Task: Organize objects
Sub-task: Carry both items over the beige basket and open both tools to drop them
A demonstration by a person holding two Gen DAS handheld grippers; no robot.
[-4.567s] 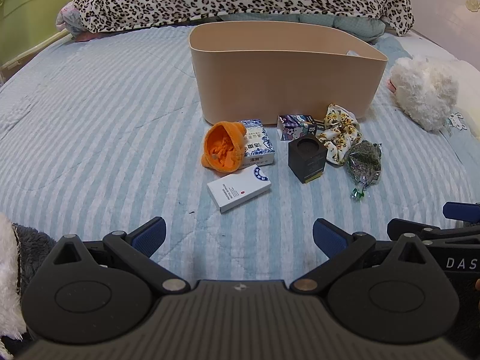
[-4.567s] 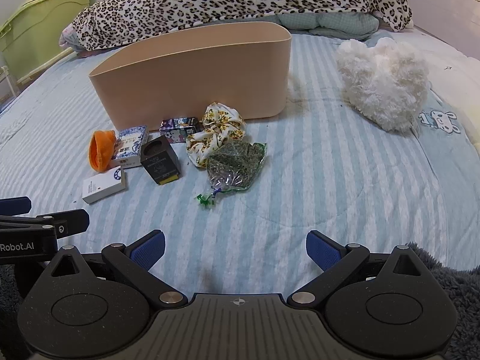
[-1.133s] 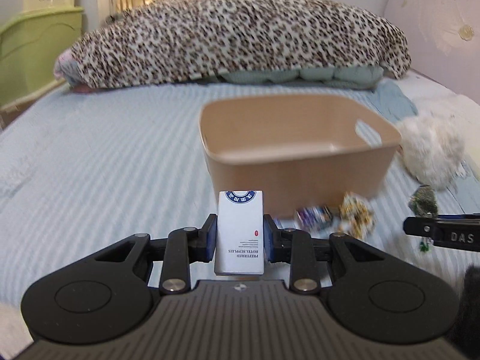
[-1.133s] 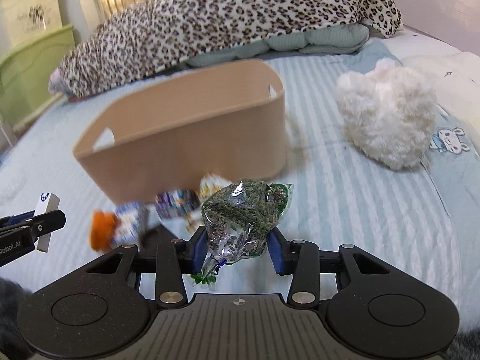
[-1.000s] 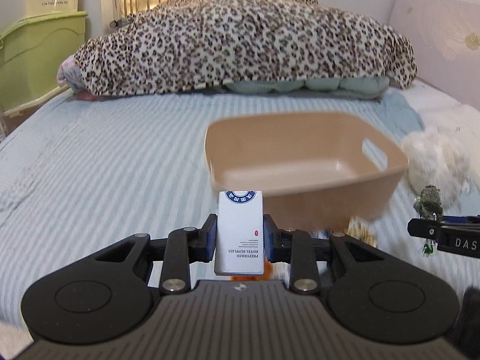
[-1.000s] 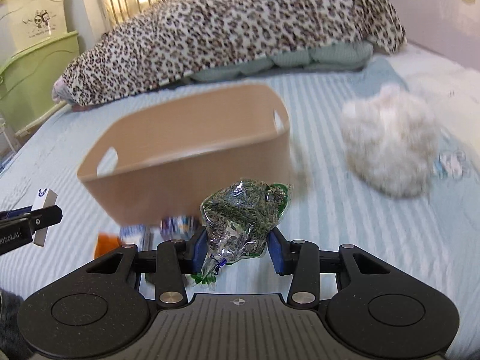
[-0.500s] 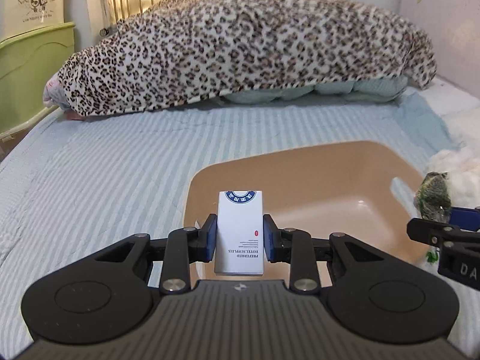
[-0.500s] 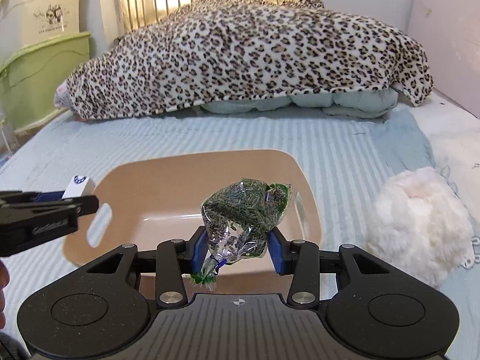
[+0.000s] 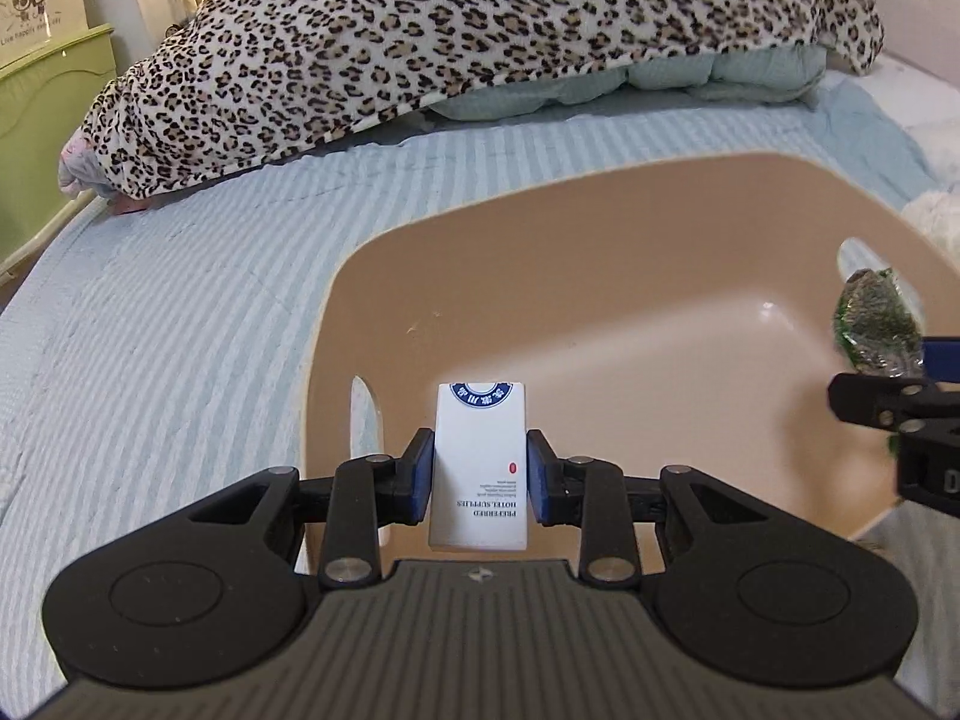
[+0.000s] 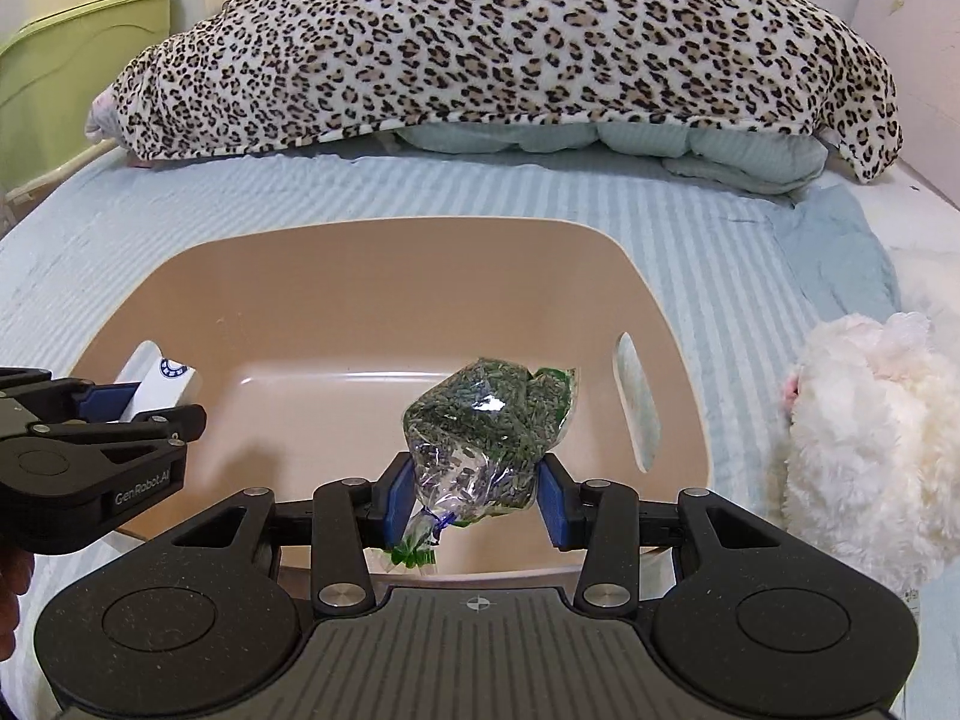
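The left gripper (image 9: 479,468) is clamped on a small white box (image 9: 479,468), its 2 blue pads pressing the box's long sides; the box stands upright with a blue round emblem at its top edge and upside-down print lower down, partly too small to read. It hangs above the near left part of a tan plastic bin (image 9: 540,228) that sits on a blue-and-white striped bedspread (image 9: 168,312). The right gripper (image 10: 474,504) is closed on a clear bag of dried green herbs (image 10: 489,420), the jaws set wider around the bag's crumpled lower half, above the bin's near right side. The bin's near rim is hidden behind both gripper bodies. A white plush toy (image 10: 864,432), cut off at the right edge, lies just beside the bin. A leopard-print blanket (image 10: 510,42) lies beyond.
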